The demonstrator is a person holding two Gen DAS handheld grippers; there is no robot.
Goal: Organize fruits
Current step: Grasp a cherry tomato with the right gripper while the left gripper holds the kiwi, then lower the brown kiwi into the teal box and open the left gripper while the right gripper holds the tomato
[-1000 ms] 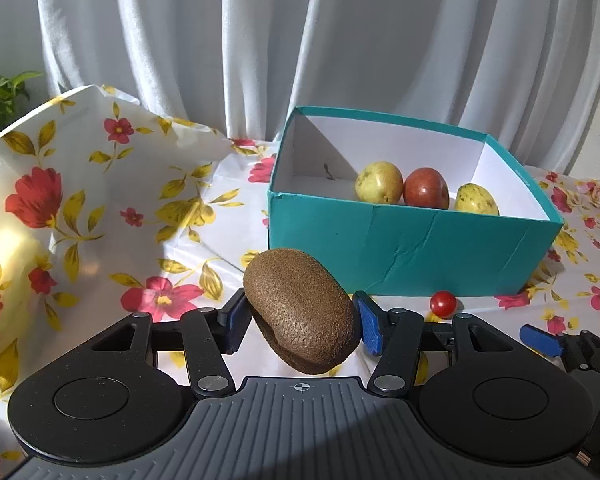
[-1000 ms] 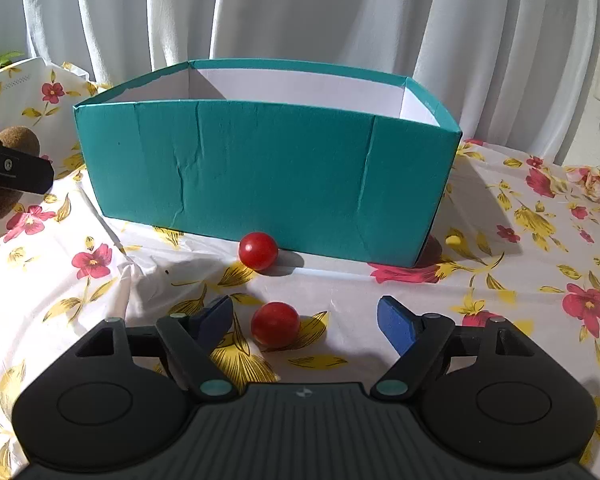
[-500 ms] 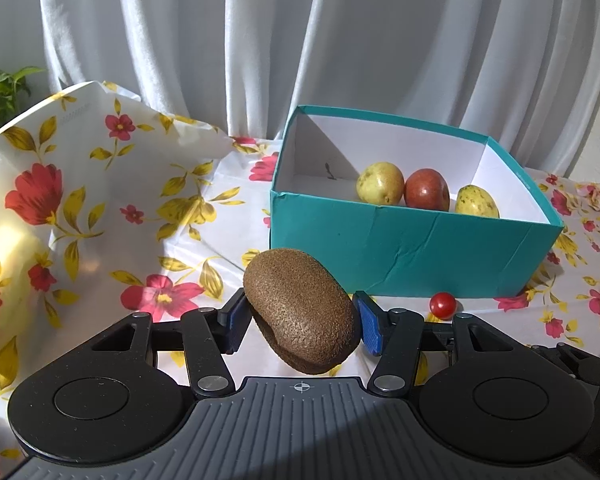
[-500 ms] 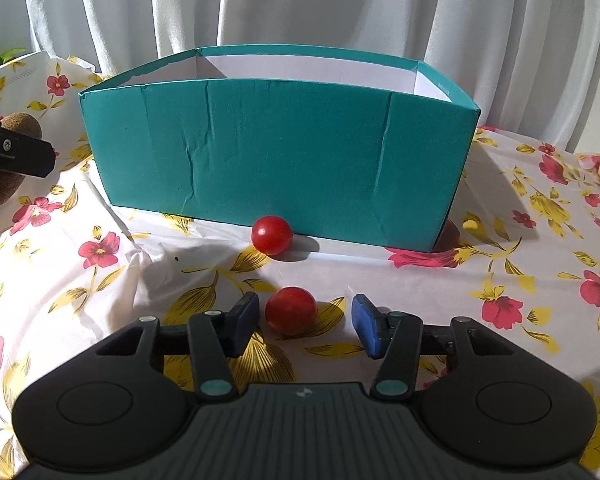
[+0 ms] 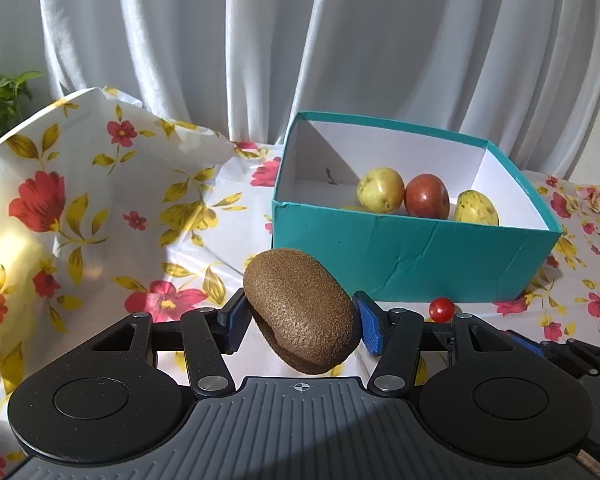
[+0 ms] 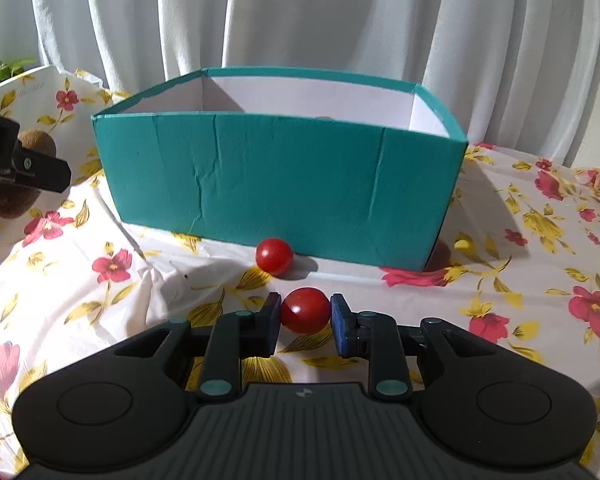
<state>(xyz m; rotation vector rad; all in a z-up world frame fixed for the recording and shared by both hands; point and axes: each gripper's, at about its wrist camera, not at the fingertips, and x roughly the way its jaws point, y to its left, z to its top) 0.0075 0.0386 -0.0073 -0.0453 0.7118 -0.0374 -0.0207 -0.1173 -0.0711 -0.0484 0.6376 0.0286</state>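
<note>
My left gripper (image 5: 300, 322) is shut on a brown fuzzy kiwi (image 5: 300, 310), held above the flowered cloth short of the teal box (image 5: 412, 264). Inside the box lie a yellow-green fruit (image 5: 380, 190), a red one (image 5: 427, 196) and another yellow one (image 5: 476, 208). My right gripper (image 6: 305, 322) is shut on a red cherry tomato (image 6: 305, 310) resting on the cloth in front of the box (image 6: 276, 184). A second cherry tomato (image 6: 274, 256) lies against the box's front wall, also seen as the tomato (image 5: 441, 309) in the left wrist view.
White curtains hang behind the table. The flowered cloth (image 5: 60, 200) rises in a fold at the left, with a green plant (image 5: 0, 108) beyond it. The left gripper's finger (image 6: 24, 164) and kiwi show at the right view's left edge.
The right gripper's jaws have closed from wide apart onto the nearer cherry tomato, and the gripper edged toward it. The left gripper and its kiwi have stayed put.
</note>
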